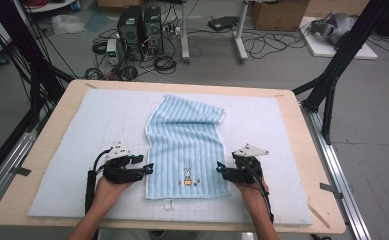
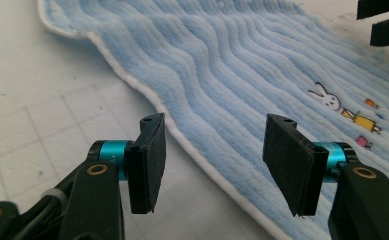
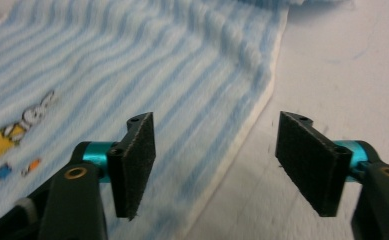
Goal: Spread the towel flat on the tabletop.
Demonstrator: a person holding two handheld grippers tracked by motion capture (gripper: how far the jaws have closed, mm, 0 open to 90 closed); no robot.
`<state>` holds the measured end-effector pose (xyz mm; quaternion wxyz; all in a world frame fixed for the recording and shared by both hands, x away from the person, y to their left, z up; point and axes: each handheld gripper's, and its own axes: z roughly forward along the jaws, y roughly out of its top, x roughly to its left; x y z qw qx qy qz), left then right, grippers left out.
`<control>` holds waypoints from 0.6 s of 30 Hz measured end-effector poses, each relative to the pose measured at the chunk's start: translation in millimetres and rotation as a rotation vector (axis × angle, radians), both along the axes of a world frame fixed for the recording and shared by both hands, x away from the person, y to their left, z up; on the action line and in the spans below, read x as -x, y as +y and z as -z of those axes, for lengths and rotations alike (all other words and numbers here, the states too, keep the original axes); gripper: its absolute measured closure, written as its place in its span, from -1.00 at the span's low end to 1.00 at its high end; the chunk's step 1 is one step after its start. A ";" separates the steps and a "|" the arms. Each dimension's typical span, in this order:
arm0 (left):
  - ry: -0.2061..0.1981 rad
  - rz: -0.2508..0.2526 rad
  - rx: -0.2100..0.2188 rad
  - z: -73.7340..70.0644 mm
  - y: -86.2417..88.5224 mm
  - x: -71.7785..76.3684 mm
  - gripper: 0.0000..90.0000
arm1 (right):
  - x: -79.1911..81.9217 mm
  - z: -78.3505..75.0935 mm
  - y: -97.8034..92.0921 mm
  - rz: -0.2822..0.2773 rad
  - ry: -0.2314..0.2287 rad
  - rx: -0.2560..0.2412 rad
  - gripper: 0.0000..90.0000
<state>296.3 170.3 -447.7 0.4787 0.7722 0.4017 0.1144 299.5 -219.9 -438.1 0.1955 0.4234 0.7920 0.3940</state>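
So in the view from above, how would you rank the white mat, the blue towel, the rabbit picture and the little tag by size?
Largest to smallest, as they look in the high view:
1. white mat
2. blue towel
3. rabbit picture
4. little tag, close to the rabbit in size, so that order is unsure

We're in a lab or test bay here, no question of a home. A wooden table (image 1: 47,150) sits in the middle, topped with a pale foam mat (image 1: 107,120) marked in a faint grid. Black frame struts (image 1: 339,60) rise at both sides. Beyond the table, bare grey concrete floor (image 1: 282,75), and on it two black computer towers (image 1: 139,27) with loose cables (image 1: 264,45) sprawling everywhere. A cardboard box (image 1: 277,14) stands at the back, beside the legs of a stand (image 1: 239,35). Far right, something grey on a white board (image 1: 332,27), possibly headgear; too small to tell.
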 end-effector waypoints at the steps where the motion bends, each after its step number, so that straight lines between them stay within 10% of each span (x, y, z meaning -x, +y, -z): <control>1: 0.002 0.007 -0.004 0.5 -1.4 1.0 -0.06 | 2.8 1.3 -0.6 -0.008 0.014 0.008 -0.33; 9: -0.011 0.053 -0.151 3.1 -17.7 6.2 0.40 | 21.8 2.7 -11.8 -0.033 0.044 -0.031 -0.10; 12: -0.005 0.082 -0.142 3.0 -18.1 6.8 0.89 | 23.5 5.7 -15.0 -0.051 0.065 -0.039 0.08; 18: 0.007 0.083 -0.137 1.5 -8.6 9.1 0.92 | 27.7 7.5 -7.8 -0.087 0.077 -0.024 0.38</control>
